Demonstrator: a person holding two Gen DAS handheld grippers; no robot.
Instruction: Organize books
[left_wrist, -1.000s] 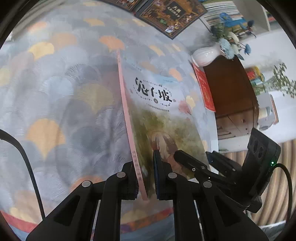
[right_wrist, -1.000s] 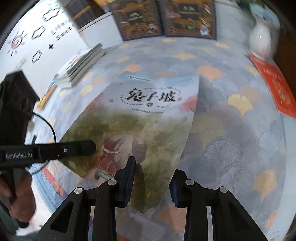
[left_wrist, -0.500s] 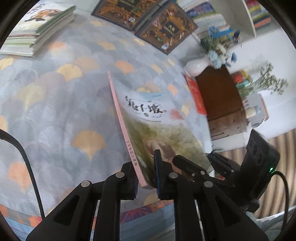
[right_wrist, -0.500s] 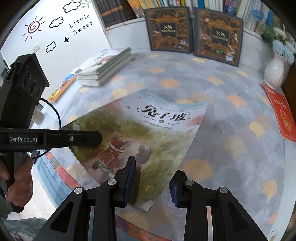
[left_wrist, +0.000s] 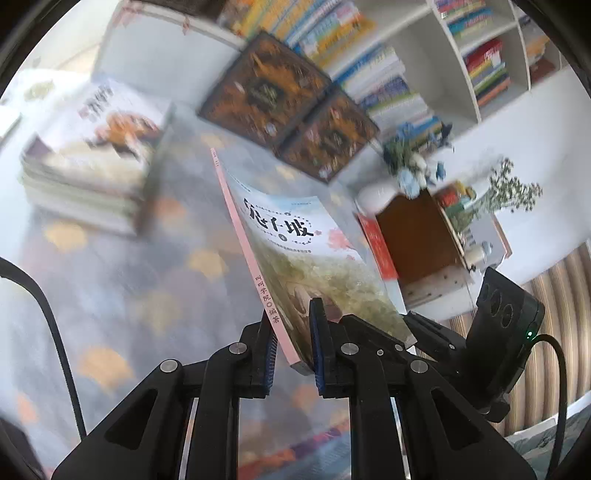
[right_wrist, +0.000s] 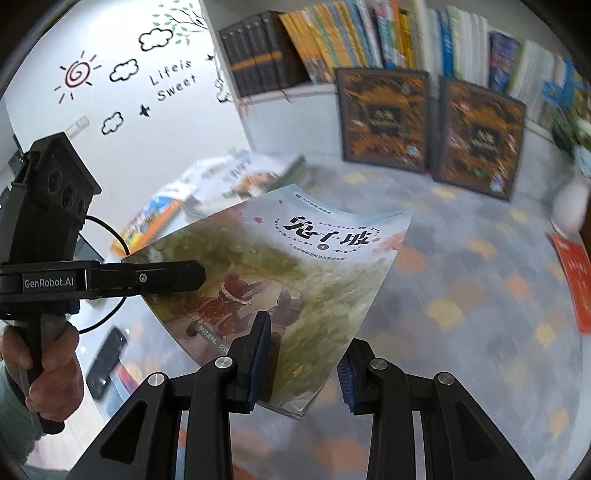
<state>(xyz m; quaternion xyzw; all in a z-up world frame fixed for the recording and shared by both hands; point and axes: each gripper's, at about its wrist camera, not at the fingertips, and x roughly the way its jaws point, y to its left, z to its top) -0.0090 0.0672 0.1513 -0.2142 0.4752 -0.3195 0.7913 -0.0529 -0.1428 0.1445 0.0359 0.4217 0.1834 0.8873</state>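
- We see a thin picture book (left_wrist: 295, 254) with a pink spine held in the air above a worktop (left_wrist: 110, 295) covered in a grey cloth with fan shapes.
- The left tongs (left_wrist: 291, 350) are clenched on the book's near spine corner – pads pressing both covers.
- The right tongs (right_wrist: 303, 365) straddle the book's lower page-side corner; one pad lies against the cover, the other stands clear, so we judge the jaws unclenched and not gripping.
- Risk: the book hangs mostly from one corner pinch. We judge it could swing or slide out if the left hand tilts or jolts, since the cover already bows.
- Risk: the loose page edge could fan open and catch on the stack of books (left_wrist: 88, 162) at the far left of the worktop when it is set down.
- Risk: a wide swing to the right could reach the white vase (left_wrist: 373, 199) of flowers.
- Pose: both tongs point forward and downward, side by side. In the right view a hand (right_wrist: 40, 373) grips the left tool's handle – low at the left edge.
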